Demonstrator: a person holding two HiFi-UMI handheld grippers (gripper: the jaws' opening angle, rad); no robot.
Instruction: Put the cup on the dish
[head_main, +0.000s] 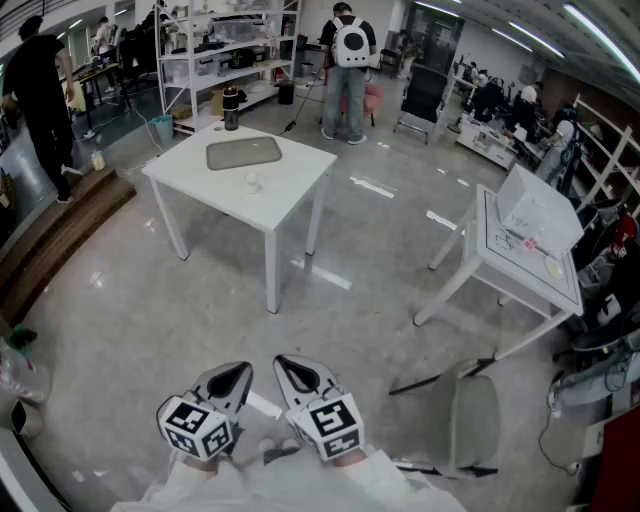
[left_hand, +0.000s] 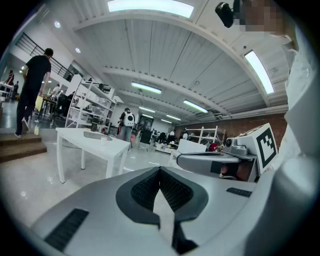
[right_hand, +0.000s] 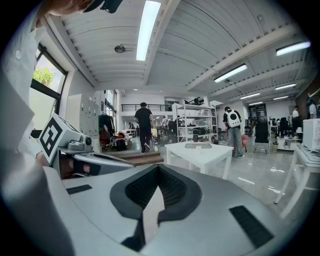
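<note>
Fingers (left_hand: 142, 190) of left gripper (head_main: 232, 378) and right gripper (head_main: 296, 372) closed, empty; cup (head_main: 252, 181) sits on table (head_main: 300, 172) beside dish (head_main: 243, 153).

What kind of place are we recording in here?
Probably a lab or workshop hall: open shelves stacked with gear, a plain white work table standing on a wide polished floor, and strip lights overhead.

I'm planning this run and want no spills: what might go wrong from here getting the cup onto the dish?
Both the left gripper and the right gripper are shut; reaching the small white cup like that would likely tip it. The dark bottle stands at the table corner behind the grey dish, so a wide swing there could knock it.
</note>
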